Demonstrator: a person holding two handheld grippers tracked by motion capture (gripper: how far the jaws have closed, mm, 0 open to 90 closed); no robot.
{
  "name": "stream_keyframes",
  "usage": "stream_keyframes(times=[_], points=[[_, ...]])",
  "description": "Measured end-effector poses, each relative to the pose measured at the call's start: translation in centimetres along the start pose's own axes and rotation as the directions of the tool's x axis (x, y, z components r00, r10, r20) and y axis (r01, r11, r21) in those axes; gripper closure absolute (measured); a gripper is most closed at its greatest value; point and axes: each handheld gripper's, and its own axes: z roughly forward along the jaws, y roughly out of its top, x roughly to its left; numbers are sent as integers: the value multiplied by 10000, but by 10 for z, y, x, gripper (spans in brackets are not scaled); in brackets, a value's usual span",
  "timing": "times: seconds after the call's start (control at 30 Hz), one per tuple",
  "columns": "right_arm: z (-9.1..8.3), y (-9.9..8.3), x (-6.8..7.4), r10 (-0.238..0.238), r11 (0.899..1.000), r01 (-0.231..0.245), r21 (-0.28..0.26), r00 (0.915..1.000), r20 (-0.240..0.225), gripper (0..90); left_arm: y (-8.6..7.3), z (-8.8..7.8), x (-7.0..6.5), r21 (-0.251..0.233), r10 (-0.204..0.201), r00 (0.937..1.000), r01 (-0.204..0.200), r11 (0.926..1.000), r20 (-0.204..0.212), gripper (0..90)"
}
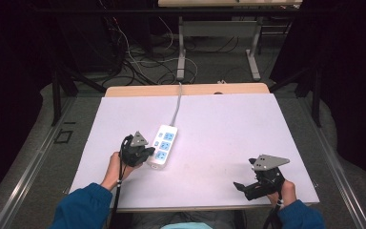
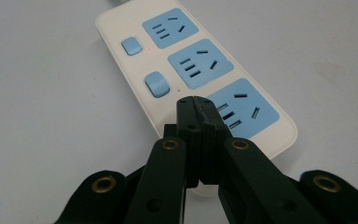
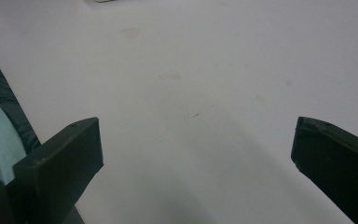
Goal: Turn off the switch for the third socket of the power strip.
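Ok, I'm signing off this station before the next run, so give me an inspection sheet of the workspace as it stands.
Surface: white table top, faint brownish marks on it, wooden edge at the far side.
Job's things: white power strip with three blue sockets and blue switches, lying flat left of centre; a small red light near the far switch.
Clutter: nothing seen.
Grippers: left gripper shut, its tips over the strip by the nearest socket; whether they touch it cannot be told. Right gripper open, near the front right edge, nothing between its jaws.
Cables: grey cord runs from the strip off the far edge; loose cables on the floor beyond.
Surroundings: dark room, metal table legs behind.
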Motion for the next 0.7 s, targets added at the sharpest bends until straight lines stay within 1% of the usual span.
stream_keyframes(times=[0.07, 0.1, 0.13, 0.2, 0.23, 0.27, 0.3, 0.33, 0.37, 0.4, 0.47, 0.5, 0.53, 0.57, 0.6, 0.63, 0.67, 0.7], points=[[0, 0, 0, 7, 10000, -7, 5, 10000, -24, 17, 0, 0, 0, -18, -23, 10000, 23, 10000, -34, 900], [0, 0, 0, -27, 10000, 27, 25, 10000, -50, 17, 0, 0, 0, 13, -85, 10000, 85, 10000, 15, 895], [0, 0, 0, -8, 10000, 8, -9, 10000, -13, 17, 0, 0, 1, 0, -57, 10000, 57, 10000, 28, 845], [0, 0, 0, -4, 10000, 4, -13, 10000, -23, 17, 1, -1, 1, -6, -56, 10000, 56, 10000, 7, 794], [-1, 0, -1, -58, 10000, 58, 1, 10000, -73, 17, 1, -1, 1, -103, -28, 10000, 28, 9999, -6, 789], [0, 0, 0, -11, 10000, 11, 11, 10000, -75, 17, 1, -2, 1, -78, -112, 9999, 112, 9999, 15, 765], [0, 0, -1, -8, 10000, 8, 5, 10000, -46, 17, 2, -3, 1, -96, -120, 9999, 120, 9999, -1, 725], [0, 0, 0, -4, 10000, 4, -41, 10000, -14, 17, 2, -4, 2, -133, -64, 10000, 64, 9999, -28, 704], [0, 0, 0, -22, 10000, 22, -39, 10000, -12, 17, 2, -5, 2, -102, -105, 9999, 105, 9999, -53, 665], [0, 0, 0, 7, 10000, -7, 3, 10000, -18, 17, 3, -6, 2, -102, -124, 9998, 123, 9999, -125, 603], [0, 0, 0, 2, 10000, -2, -2, 10000, -70, 17, 3, -7, 2, -157, -185, 9997, 182, 9997, -188, 509], [-1, 0, 0, -34, 10000, 34, -32, 10000, -17, 17, 3, -8, 3, -91, -207, 9995, 205, 9997, -234, 454], [0, 0, 0, 24, 10000, -24, -7, 10000, -32, 17, 3, -8, 3, -152, -220, 9994, 216, 9997, -257, 402], [0, 0, 0, 5, 10000, -5, -1, 10000, -42, 17, 4, -9, 3, -179, -200, 9992, 194, 9997, -353, 373], [0, 0, 0, 4, 10000, -4, -4, 10000, -51, 17, 4, -10, 3, -93, -163, 9992, 160, 9998, -366, 338], [0, 0, 0, 23, 10000, -23, -19, 10000, -15, 17, 4, -11, 3, -172, -266, 9990, 260, 9995, -362, 300], [0, 0, 0, 30, 10000, -30, -22, 10000, 0, 17, 3, -12, 3, -123, -281, 9988, 276, 9995, -399, 270], [-1, 0, 0, 1, 10000, -1, -10, 10000, -38, 17, 3, -13, 4, -93, -227, 9989, 223, 9997, -421, 243]])
